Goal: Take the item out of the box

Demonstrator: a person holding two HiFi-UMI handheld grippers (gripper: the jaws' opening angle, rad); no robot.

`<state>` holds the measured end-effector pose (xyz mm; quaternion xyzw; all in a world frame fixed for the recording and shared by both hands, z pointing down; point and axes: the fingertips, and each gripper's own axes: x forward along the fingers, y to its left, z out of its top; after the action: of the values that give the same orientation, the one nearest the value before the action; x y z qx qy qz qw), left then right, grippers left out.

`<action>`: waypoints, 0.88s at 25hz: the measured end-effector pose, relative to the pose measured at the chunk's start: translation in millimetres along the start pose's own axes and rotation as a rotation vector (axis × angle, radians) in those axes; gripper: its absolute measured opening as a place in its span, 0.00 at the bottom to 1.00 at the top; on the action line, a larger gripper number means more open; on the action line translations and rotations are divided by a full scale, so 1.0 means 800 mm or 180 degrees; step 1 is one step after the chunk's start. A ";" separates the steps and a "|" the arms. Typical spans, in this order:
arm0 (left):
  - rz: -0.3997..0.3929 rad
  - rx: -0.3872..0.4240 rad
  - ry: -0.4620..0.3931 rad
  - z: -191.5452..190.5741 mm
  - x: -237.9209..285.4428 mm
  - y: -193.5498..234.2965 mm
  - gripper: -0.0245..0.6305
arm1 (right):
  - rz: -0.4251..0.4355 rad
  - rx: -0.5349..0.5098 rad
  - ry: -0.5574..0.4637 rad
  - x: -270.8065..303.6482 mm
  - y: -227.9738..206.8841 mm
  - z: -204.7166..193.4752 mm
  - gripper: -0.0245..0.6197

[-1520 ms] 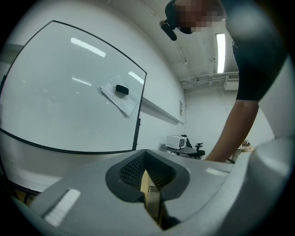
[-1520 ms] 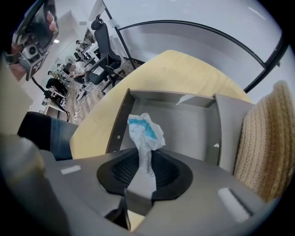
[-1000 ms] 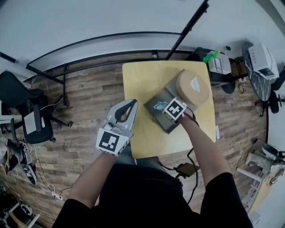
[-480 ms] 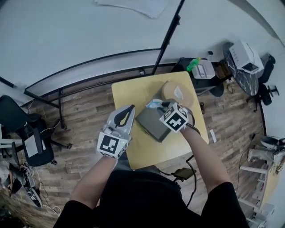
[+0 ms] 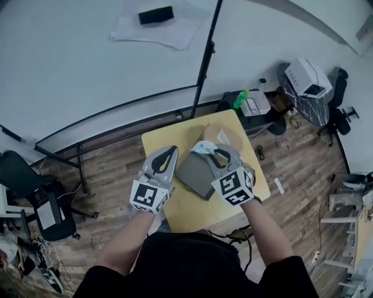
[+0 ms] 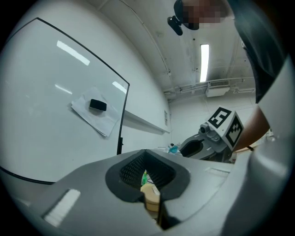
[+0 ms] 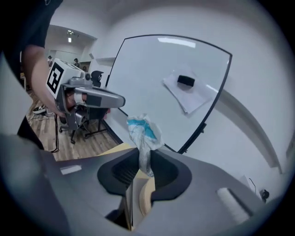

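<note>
A grey open box (image 5: 195, 174) stands on the small yellow table (image 5: 169, 137). Behind it lies a round tan lid (image 5: 226, 136). My right gripper (image 5: 208, 153) hangs above the box's far edge, shut on a crumpled white and blue packet (image 5: 202, 148). In the right gripper view the packet (image 7: 144, 131) sticks up from between the closed jaws of the right gripper (image 7: 145, 154). My left gripper (image 5: 170, 149) hovers at the box's left side, shut and with nothing in it. The left gripper (image 6: 145, 154) looks toward the right gripper (image 6: 203, 145) and its packet (image 6: 173, 148).
A black pole (image 5: 205, 55) rises behind the table, in front of a whiteboard with an eraser (image 5: 155, 15) on paper. A cart with a green bottle (image 5: 239, 99) stands at the back right. Office chairs (image 5: 26, 174) are at the left; wood floor surrounds the table.
My right gripper has risen out of the box with the packet and drawn back toward me. The left gripper has stayed beside the box. The head view has tilted up.
</note>
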<state>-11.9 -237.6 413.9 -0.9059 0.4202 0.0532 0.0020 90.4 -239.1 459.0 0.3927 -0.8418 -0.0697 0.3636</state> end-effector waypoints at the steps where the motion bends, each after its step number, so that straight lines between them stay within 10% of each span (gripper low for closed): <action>1: -0.0019 0.0011 -0.0011 0.004 0.003 -0.002 0.04 | -0.0088 0.0046 -0.0103 -0.008 -0.004 0.005 0.16; 15: -0.0196 0.0118 -0.0097 0.033 0.037 -0.021 0.04 | -0.1141 0.0804 -0.1165 -0.097 -0.051 0.029 0.16; 22: -0.0158 0.0117 -0.0147 0.042 0.041 -0.016 0.04 | -0.1255 0.1240 -0.1291 -0.098 -0.055 0.010 0.16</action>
<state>16.0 -252.7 376.5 -0.9143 0.3984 0.0664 0.0297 145.3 -215.1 391.6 0.5882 -0.8023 -0.0532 0.0865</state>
